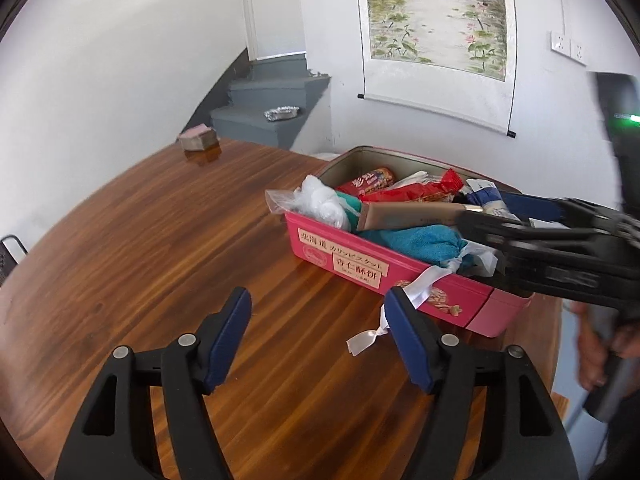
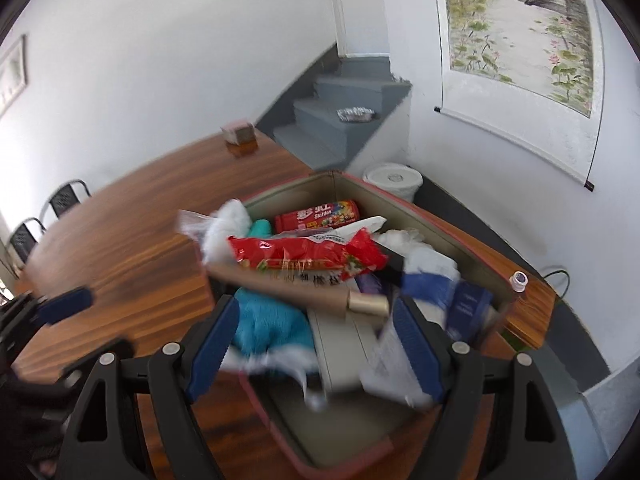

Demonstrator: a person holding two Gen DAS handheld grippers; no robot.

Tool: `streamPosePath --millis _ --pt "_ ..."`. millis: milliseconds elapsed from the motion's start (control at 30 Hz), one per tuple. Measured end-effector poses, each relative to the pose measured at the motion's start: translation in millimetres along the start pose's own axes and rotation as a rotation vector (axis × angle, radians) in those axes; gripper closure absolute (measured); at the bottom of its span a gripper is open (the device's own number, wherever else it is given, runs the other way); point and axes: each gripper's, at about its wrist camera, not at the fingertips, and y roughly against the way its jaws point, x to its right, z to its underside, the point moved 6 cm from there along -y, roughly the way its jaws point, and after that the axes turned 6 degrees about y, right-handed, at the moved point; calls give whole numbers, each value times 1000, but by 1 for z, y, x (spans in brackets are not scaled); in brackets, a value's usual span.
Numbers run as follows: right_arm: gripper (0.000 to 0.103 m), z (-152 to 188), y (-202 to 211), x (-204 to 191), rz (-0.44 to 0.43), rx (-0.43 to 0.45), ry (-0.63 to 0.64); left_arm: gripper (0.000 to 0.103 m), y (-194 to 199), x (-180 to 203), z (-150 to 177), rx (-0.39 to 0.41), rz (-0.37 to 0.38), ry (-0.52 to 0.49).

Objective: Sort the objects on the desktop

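Observation:
A pink biscuit tin (image 1: 360, 264) stands open on the wooden table (image 1: 160, 240), packed with items. Inside are a red Skittles tube (image 2: 316, 220), a red snack bag (image 2: 304, 254), a brown tube with a gold cap (image 2: 296, 292), a teal cloth (image 2: 268, 324), a clear plastic bag (image 1: 324, 204) and a dark blue box (image 2: 468, 308). A white ribbon (image 1: 424, 280) trails over the tin's front wall. My left gripper (image 1: 318, 300) is open over bare table, just left of the tin. My right gripper (image 2: 316, 308) hangs open above the tin's near end, pads touching nothing.
A small pink-topped box (image 1: 198, 140) sits at the table's far end. Grey stairs (image 1: 272, 112) with a foil tray (image 1: 282, 113) rise behind. A white bucket (image 2: 394, 180) stands past the tin, a small bottle (image 2: 519, 280) on the table corner, chairs (image 2: 66, 200) at the left.

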Motion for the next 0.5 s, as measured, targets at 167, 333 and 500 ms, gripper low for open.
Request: streamPosePath --millis 167,333,500 --pt "8 19 39 9 10 30 -16 30 14 11 -7 30 27 12" --pt "2 40 60 8 33 35 -12 20 30 25 -17 85 -24 9" --pt "2 53 64 11 88 21 9 17 37 41 -19 82 3 19"
